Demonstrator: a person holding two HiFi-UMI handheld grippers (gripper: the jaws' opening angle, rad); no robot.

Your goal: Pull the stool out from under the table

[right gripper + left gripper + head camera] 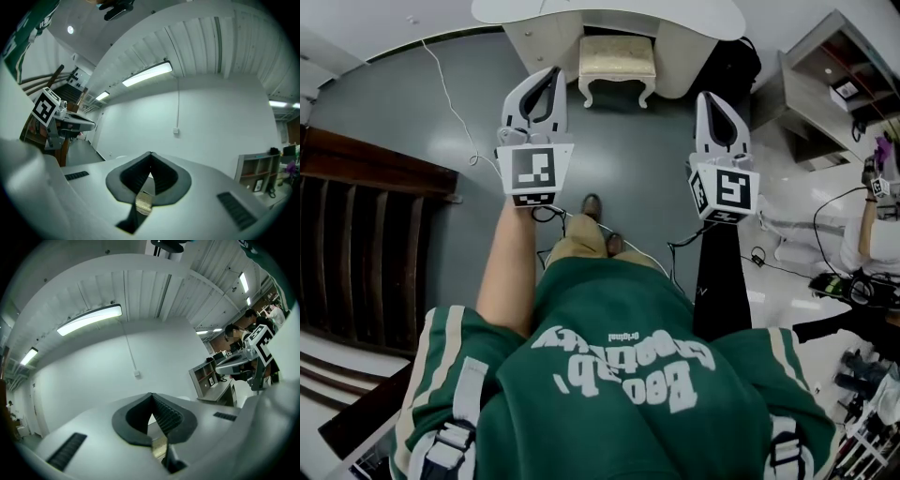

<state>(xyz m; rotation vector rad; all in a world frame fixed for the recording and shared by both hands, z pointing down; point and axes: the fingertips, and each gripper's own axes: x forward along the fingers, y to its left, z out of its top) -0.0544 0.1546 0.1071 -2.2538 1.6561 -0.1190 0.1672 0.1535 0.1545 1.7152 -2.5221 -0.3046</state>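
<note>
In the head view a small stool point(617, 61) with a beige cushion and white curved legs stands tucked between the pedestals of a white table point(609, 13). My left gripper point(549, 75) is held in the air short of the stool's left side, jaws shut and empty. To the right, my right gripper point(713, 97) hangs short of the table's right end, also shut on nothing. In the left gripper view the left gripper point(151, 395) has its pads together, pointing at a white wall. The right gripper point(150, 153) looks the same in the right gripper view.
A dark wooden stair rail point(356, 234) runs along the left. A grey shelf unit point(825, 84) stands at the right, with a person point(868, 225) and cables beside it. A white cable point(450, 103) trails over the grey floor. My shoes point(592, 206) are behind the grippers.
</note>
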